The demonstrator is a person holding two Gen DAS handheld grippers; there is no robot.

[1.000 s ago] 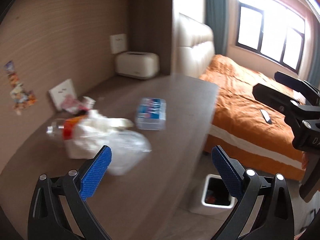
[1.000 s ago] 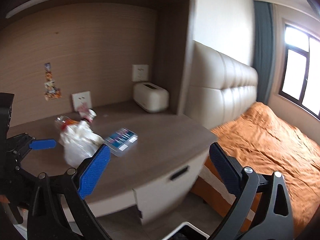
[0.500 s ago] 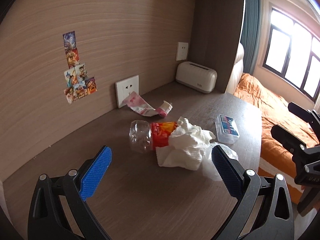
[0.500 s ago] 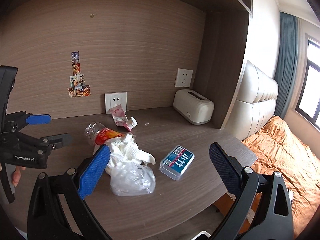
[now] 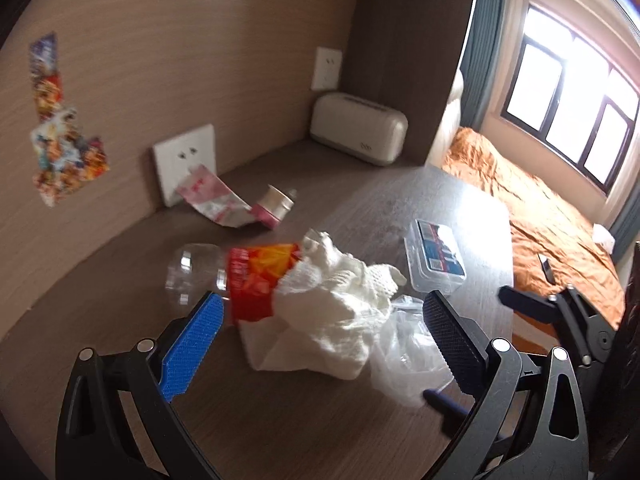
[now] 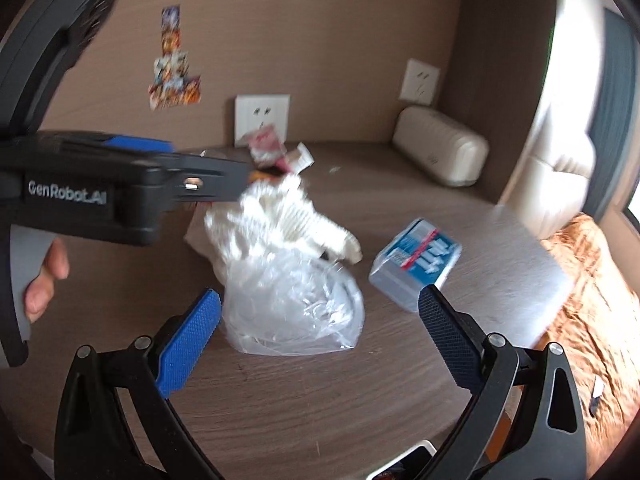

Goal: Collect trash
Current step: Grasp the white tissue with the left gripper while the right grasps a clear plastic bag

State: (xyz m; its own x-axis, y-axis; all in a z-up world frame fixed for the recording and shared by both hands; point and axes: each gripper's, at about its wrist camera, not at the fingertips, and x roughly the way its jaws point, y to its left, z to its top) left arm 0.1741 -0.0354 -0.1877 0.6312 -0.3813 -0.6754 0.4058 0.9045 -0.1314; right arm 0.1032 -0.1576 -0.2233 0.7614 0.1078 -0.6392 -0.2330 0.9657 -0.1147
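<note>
Your trash pile sits mid-desk [image 5: 120,320]: the crumpled white tissue [image 5: 332,304], soft and light; the clear plastic bag [image 6: 292,304], slippery, near it. Pinch the bunched folds. Both left gripper [image 5: 320,340] and right gripper [image 6: 320,336] gape wide, empty.

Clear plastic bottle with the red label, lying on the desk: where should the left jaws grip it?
Grip the bare clear end of the clear plastic bottle, coming from above with the jaws across its width. It lies on its side, and the crumpled white tissue covers its other end.
</note>
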